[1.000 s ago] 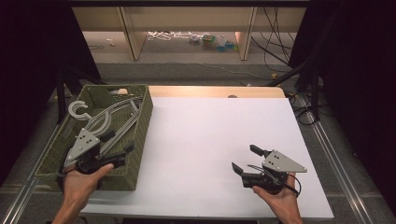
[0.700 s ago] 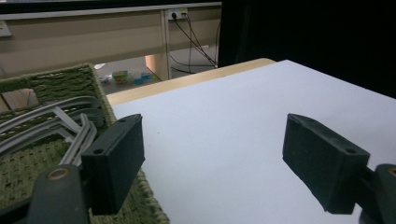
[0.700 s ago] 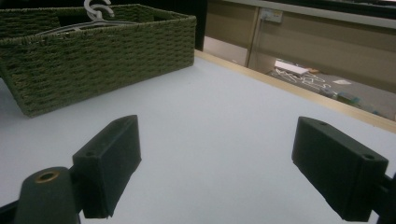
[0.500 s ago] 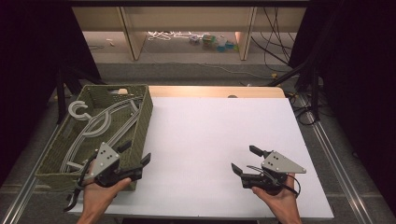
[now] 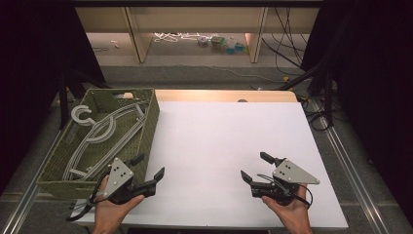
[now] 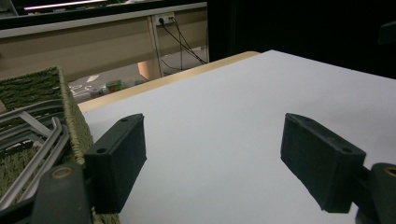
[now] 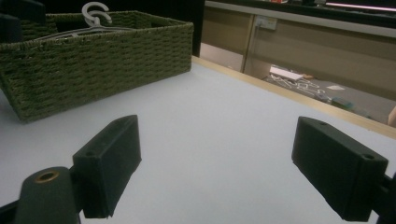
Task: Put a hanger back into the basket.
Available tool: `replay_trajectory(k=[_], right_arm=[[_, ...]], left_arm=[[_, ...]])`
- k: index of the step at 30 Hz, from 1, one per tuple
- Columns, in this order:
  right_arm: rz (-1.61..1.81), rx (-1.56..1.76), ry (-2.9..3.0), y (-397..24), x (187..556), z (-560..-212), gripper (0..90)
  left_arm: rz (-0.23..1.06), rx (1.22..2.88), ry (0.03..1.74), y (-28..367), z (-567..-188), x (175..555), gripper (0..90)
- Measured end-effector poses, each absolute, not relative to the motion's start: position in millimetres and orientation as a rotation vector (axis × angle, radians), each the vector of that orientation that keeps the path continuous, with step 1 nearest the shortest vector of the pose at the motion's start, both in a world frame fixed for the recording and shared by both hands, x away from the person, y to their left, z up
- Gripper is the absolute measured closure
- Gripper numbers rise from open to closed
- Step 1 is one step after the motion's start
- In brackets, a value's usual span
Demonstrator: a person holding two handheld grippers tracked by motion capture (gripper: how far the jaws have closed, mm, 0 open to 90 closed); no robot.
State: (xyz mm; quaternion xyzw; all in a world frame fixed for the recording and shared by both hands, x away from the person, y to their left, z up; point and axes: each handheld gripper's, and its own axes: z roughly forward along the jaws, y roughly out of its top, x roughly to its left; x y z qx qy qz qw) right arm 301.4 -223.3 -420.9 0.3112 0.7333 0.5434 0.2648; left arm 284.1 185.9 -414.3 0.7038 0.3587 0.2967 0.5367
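Hangers [image 5: 104, 134], grey and nested together, lie flat in the green woven basket [image 5: 148, 129], which sits at the ten o'clock side of the white tabletop [image 5: 224, 146]; their hooks point toward the basket's far end, so the long bars run along its length and fit inside the walls. The left hand-held gripper [image 5: 146, 178] hovers at about seven o'clock, just beside the basket's near right corner, with its jaws spread wide and nothing between them; in the left gripper view one jaw stands right next to the woven wall with the hanger bars [image 6: 32, 144] beyond it. That placement suggests it is lined up to work with the basket's contents. The right hand-held gripper [image 5: 255, 168] rests at five o'clock, well apart from the basket, jaws likewise spread and empty, apparently parked out of the way over bare tabletop.
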Motion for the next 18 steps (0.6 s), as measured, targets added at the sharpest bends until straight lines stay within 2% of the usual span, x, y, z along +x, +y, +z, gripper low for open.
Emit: replay_trajectory(k=[18], right_arm=[[1.488,0.827,1.945,-224.0,297.5,-423.6,16.4]], left_arm=[[0.692,1.679,0.871,182.2,-418.1,281.1,22.3]])
